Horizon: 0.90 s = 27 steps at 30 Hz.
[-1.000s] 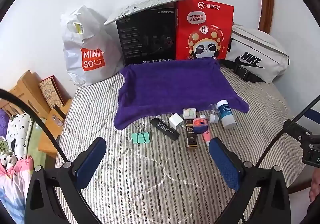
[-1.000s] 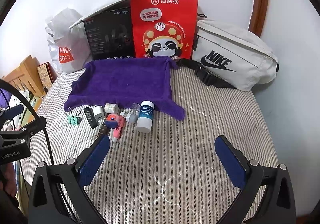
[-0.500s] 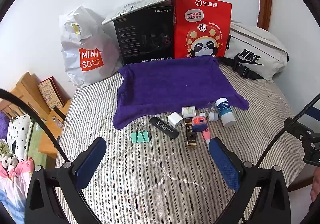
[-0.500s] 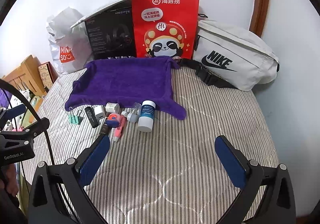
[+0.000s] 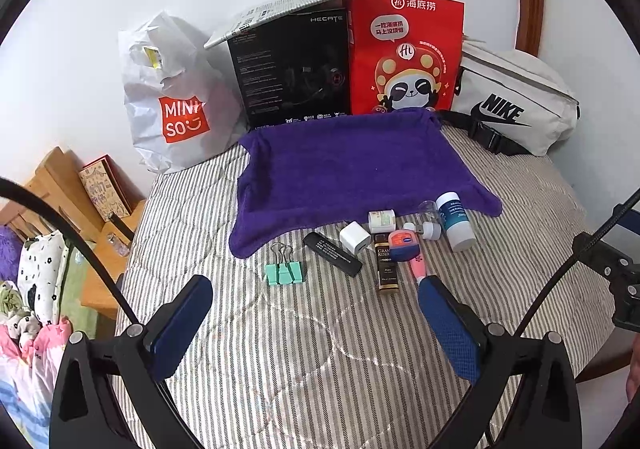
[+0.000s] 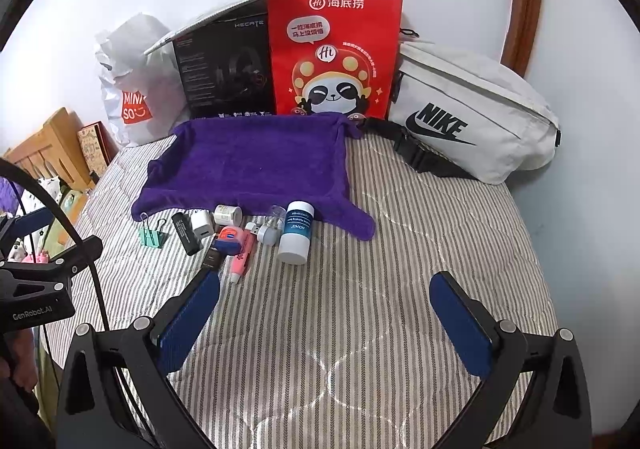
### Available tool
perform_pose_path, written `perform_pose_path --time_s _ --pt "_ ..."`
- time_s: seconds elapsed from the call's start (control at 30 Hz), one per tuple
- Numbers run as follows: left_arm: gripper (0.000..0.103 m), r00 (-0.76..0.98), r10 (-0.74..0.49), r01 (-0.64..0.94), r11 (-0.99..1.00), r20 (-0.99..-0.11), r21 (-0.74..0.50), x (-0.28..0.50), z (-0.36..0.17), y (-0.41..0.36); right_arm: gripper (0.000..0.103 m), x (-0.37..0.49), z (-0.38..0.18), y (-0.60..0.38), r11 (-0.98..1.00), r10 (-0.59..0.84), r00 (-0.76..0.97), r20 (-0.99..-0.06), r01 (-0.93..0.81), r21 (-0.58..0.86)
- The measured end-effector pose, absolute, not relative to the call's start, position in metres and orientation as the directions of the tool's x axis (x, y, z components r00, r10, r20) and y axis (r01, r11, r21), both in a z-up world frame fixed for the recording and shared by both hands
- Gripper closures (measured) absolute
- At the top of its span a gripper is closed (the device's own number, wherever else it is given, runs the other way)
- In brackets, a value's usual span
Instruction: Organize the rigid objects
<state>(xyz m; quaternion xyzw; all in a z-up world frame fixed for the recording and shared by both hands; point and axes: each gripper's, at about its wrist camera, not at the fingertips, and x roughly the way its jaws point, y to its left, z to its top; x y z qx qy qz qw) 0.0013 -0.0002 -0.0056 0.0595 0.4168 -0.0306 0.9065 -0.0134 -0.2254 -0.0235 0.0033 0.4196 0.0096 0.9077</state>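
- A row of small rigid items lies on a striped bed (image 5: 320,361), along the near edge of a purple towel (image 5: 352,165) spread flat at 12 o'clock.
- From 9 to 3 o'clock in the left wrist view: a mint-green binder clip (image 5: 283,272), a black stick-shaped device (image 5: 332,253), a white charger cube (image 5: 355,237), a small white jar (image 5: 381,221), a dark brown box (image 5: 387,265), a blue-and-red tin (image 5: 404,245) resting on the box, a pink tube (image 5: 418,267), a small clear bottle (image 5: 427,209) and a white bottle with a blue label (image 5: 455,221) lying on its side.
- The left tool (image 5: 316,313) hangs above the bed at 6 o'clock of the items, its blue pads wide apart and holding nothing.
- The right tool (image 6: 326,309) hangs likewise, jaws spread and empty; the items sit at its 11 o'clock.
- Against the wall at 12 o'clock stand a white shopping bag (image 5: 168,101), a black box (image 5: 292,69), a red paper bag (image 5: 404,53) and a pale waist bag (image 5: 516,101).
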Motion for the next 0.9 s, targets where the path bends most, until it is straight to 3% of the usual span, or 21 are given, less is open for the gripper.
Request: perform_pose_path --time_s 0.67,0.9 --pt "0.000 0.713 -0.010 0.113 0.989 -0.701 0.100 -0.0025 -0.0042 -0.0031 0.000 -0.0121 -0.0232 -0.2264 1.000 0.022 0.644 -0.765 -0.011 0.020" --pt "0.000 0.631 -0.020 0.118 0.990 -0.775 0.071 0.0058 -0.0112 0.0007 0.000 -0.0066 -0.0279 -0.2282 1.000 0.024 0.637 -0.770 -0.007 0.025"
